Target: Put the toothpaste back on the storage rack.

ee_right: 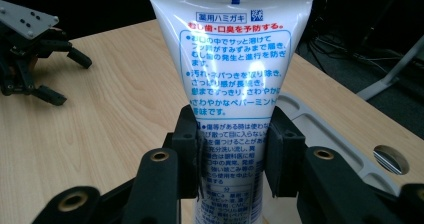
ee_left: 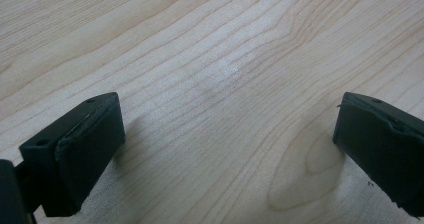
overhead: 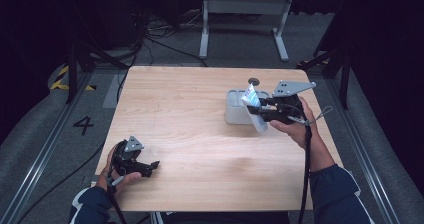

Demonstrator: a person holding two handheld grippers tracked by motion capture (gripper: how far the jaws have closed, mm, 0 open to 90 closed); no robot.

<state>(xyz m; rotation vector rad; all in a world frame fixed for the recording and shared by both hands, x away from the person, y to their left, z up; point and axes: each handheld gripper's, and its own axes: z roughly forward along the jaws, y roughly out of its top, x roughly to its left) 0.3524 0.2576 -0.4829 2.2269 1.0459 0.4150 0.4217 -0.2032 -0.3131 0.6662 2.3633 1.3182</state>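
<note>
The light wooden table [overhead: 200,134] carries a grey rectangular container [overhead: 235,109] standing at about two o'clock from its middle, with a small round hole [overhead: 254,81] in the tabletop near the far edge, at one o'clock.

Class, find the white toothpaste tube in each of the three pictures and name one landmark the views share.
High view: the toothpaste tube is right of centre, held in the right tongs beside the grey container.
Left gripper view: not in it; bare wooden table between open jaws.
Right gripper view: the tube stands upright at centre, clamped between the jaws.
Shared landmark: the light wooden tabletop.
</note>
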